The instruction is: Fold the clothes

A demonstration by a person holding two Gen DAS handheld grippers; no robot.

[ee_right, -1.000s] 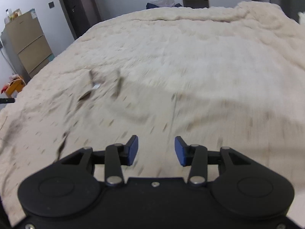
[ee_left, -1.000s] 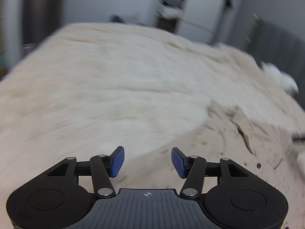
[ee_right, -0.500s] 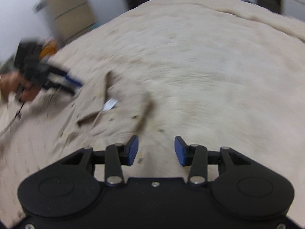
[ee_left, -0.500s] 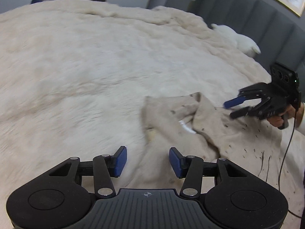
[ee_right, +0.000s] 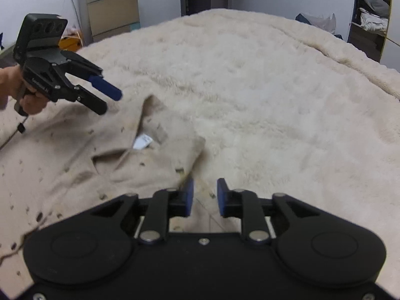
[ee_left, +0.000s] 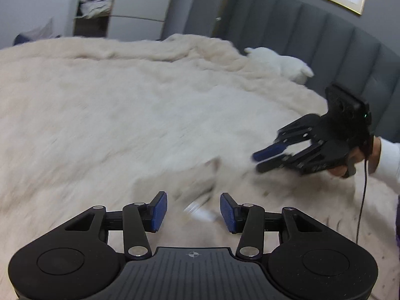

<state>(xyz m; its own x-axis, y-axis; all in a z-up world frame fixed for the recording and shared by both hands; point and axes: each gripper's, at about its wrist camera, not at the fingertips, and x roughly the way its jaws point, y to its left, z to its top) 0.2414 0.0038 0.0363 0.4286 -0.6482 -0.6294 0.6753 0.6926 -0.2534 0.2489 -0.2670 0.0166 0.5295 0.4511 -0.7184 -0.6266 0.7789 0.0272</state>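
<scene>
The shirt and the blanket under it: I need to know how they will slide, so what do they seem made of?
Shirt: thin woven cloth, matte beige with dark flecks; it creases flat. Blanket: plush, fluffy cream pile, likely fleece or faux fur, probably grippy.

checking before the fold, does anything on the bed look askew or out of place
The beige garment lies rumpled on the fuzzy blanket, its collar flipped open so the white label shows. That is untidy rather than damaged. The dark flecks on it look like a print, not stains, though I cannot be sure. Nothing else stands out.
</scene>
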